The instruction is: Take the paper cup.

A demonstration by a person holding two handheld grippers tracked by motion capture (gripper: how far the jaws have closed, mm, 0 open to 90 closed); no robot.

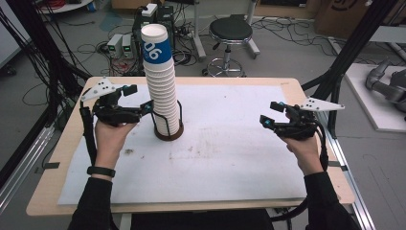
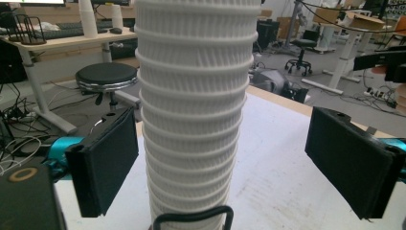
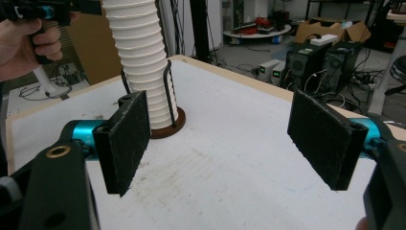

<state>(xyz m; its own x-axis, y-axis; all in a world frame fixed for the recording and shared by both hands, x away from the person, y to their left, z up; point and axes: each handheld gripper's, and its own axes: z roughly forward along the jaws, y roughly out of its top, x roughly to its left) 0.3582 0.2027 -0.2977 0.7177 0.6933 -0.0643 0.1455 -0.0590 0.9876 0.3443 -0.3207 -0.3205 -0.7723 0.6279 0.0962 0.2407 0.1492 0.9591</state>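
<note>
A tall stack of white ribbed paper cups [image 1: 160, 81] stood upright in a black wire holder [image 1: 168, 125] with a round dark base, placed on the left-centre part of the white mat [image 1: 230, 158] covering the wooden table [image 1: 45, 191]. The topmost cup carried a blue band with white figures. In the left gripper view the stack [image 2: 194, 110] rose between the two black jaws, and the top bend of the wire holder [image 2: 191, 215] showed at the bottom edge.

The left gripper [image 1: 146, 106] was held level at the stack's left side, near the lower part of the stack. Its jaws stood wide apart, one on either side of the cups, with a clear gap visible on the right and only a narrow one on the left; no contact could be confirmed. The person's left hand [image 1: 111, 136] held it, a dark band at the wrist.

The right gripper [image 1: 268, 115] was held well apart from the stack, over the right part of the mat, in the right hand [image 1: 306, 151]. Its jaws were likewise spread wide and held nothing. In the right gripper view the stack [image 3: 141, 62] and holder stood beyond the left jaw.

A black stool [image 1: 230, 31] and boxed equipment stood on the floor behind the table.
</note>
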